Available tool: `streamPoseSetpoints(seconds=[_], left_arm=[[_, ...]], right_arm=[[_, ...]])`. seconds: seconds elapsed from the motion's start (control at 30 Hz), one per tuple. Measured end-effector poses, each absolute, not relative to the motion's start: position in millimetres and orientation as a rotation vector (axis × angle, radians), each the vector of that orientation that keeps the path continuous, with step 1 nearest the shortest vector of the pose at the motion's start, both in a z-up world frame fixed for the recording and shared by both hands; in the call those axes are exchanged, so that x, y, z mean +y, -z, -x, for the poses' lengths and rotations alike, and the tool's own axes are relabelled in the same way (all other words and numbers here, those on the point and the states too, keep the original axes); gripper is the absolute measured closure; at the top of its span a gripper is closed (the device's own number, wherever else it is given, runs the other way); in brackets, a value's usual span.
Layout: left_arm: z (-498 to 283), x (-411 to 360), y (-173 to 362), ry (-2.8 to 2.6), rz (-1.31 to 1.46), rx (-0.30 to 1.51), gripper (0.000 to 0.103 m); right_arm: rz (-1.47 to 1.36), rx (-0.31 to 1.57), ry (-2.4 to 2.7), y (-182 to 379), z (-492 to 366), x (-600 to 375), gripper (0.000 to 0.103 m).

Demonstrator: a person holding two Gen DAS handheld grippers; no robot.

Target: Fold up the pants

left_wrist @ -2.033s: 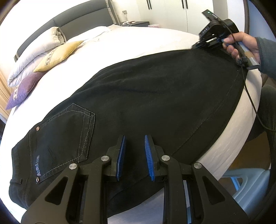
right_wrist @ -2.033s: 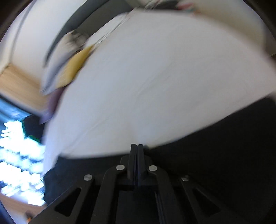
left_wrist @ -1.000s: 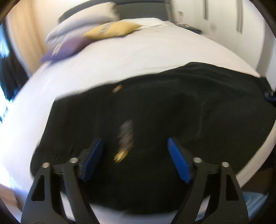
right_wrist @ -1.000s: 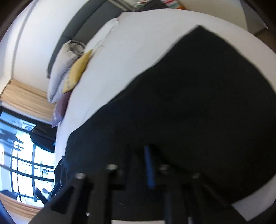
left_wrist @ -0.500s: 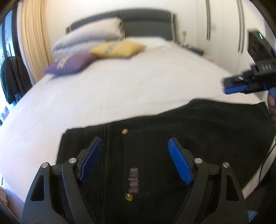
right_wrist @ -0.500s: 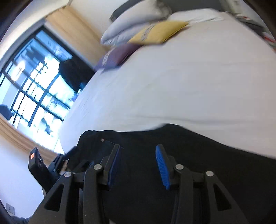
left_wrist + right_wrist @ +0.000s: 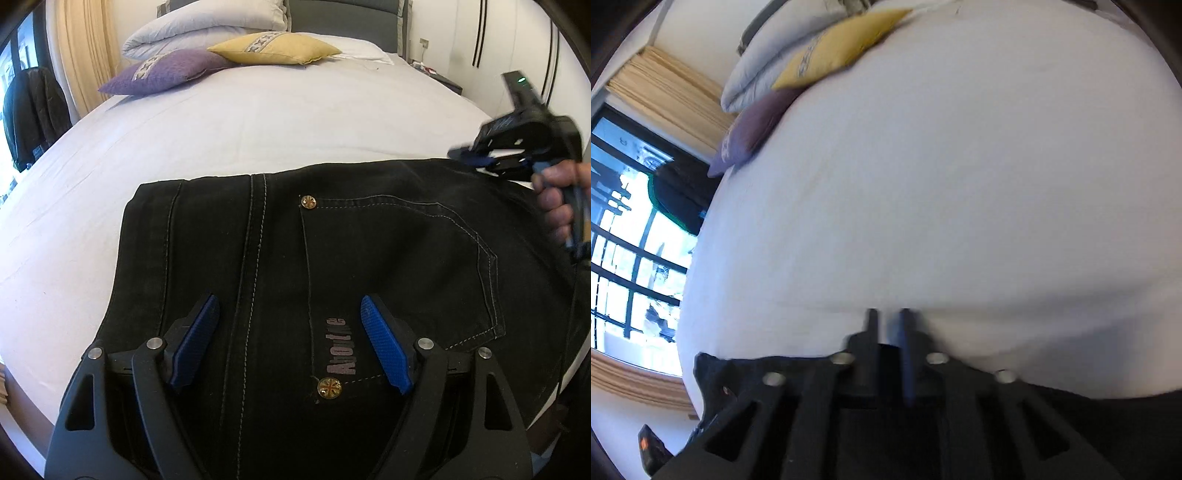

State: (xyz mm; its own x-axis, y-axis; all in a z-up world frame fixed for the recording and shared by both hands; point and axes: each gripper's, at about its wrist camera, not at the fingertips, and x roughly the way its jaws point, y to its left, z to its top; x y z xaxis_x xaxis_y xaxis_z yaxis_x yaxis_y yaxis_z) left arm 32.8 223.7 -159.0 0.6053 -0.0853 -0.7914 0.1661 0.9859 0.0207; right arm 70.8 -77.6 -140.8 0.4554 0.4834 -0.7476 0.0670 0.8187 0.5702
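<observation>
Pants [image 7: 369, 258] lie flat on the bed [image 7: 258, 118]; your left claw [image 7: 288, 339] hangs wide apart above them, your right claw [image 7: 888, 350] is closing on nothing, so pinch the far edge squarely.

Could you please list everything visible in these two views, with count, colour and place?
pants: one, black, flat on the near part of the bed, back pocket up
bed: one, white sheet, fills most of both views
purple cushion: one, at the head of the bed, left
yellow cushion: one, beside the purple one
white pillows: stacked behind the cushions, count unclear
headboard: one, grey
curtain: beige, left of the bed
dark coats: hanging by the window, count unclear
left tool: blue pads wide apart over the pants, gripping nothing
right tool: jaws closing at the pants' far edge; grip unclear
hand: one, on the right tool's handle
</observation>
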Motion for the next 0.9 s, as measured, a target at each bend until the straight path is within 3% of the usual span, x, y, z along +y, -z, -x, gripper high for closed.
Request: streamPoseSetpoints(seconds=[0.07,0.13,0.23,0.27,0.3,0.33,0.47,0.57,0.63,0.7,0.73,0.77,0.83,0.9], left_arm=[[-31.4,225.6,160.5,0.142,-0.093,0.901,0.023],[-32.2,227.0,161.3,0.136,-0.094,0.894,0.023],[-13.8,221.5,161.8,0.136,-0.108,0.885,0.023],[-14.8,220.8,161.5,0.138,-0.108,0.884,0.023],[-14.2,219.4,161.9,0.139,-0.105,0.882,0.023],[-13.0,218.1,162.3,0.139,-0.107,0.881,0.023],[-11.1,217.0,161.2,0.137,-0.111,0.88,0.023],[-10.1,213.4,155.4,0.114,-0.116,0.879,0.023],[-6.2,206.4,146.7,0.094,-0.13,0.865,0.023],[1.3,197.3,140.4,0.086,-0.134,0.844,0.023],[5.8,189.6,137.9,0.09,-0.135,0.836,0.023],[7.9,183.7,137.3,0.093,-0.137,0.839,0.023],[12.2,168.7,138.3,0.102,-0.143,0.854,0.023],[15.9,155.1,139.9,0.118,-0.159,0.87,0.023]], right_arm=[[-0.626,1.055,-0.382,125.0,-54.7,-72.6,0.074],[-0.632,1.052,-0.491,117.0,-26.8,-59.7,0.055],[-0.634,1.075,-0.528,134.0,7.4,-53.5,0.055],[-0.66,1.08,-0.494,142.9,20.4,-68.3,0.057],[-0.728,1.072,-0.459,160.0,16.2,-82.8,0.087],[-0.818,1.064,-0.428,176.0,20.7,-109.4,0.103],[-0.9,0.979,-0.229,176.9,71.1,-209.0,0.103],[-0.962,0.899,-0.066,157.1,133.3,-293.9,0.089],[-0.976,0.793,-0.05,135.8,170.9,-327.4,0.044],[-0.959,0.748,-0.047,130.5,185.8,-339.8,0.031],[-0.938,0.775,-0.022,135.5,195.6,-351.6,0.03],[-0.934,0.808,0.017,145.5,203.3,-364.4,0.035],[-1.056,0.796,0.05,174.1,230.7,-395.3,0.089],[-1.149,0.778,0.089,192.3,270.6,-442.7,0.099]])
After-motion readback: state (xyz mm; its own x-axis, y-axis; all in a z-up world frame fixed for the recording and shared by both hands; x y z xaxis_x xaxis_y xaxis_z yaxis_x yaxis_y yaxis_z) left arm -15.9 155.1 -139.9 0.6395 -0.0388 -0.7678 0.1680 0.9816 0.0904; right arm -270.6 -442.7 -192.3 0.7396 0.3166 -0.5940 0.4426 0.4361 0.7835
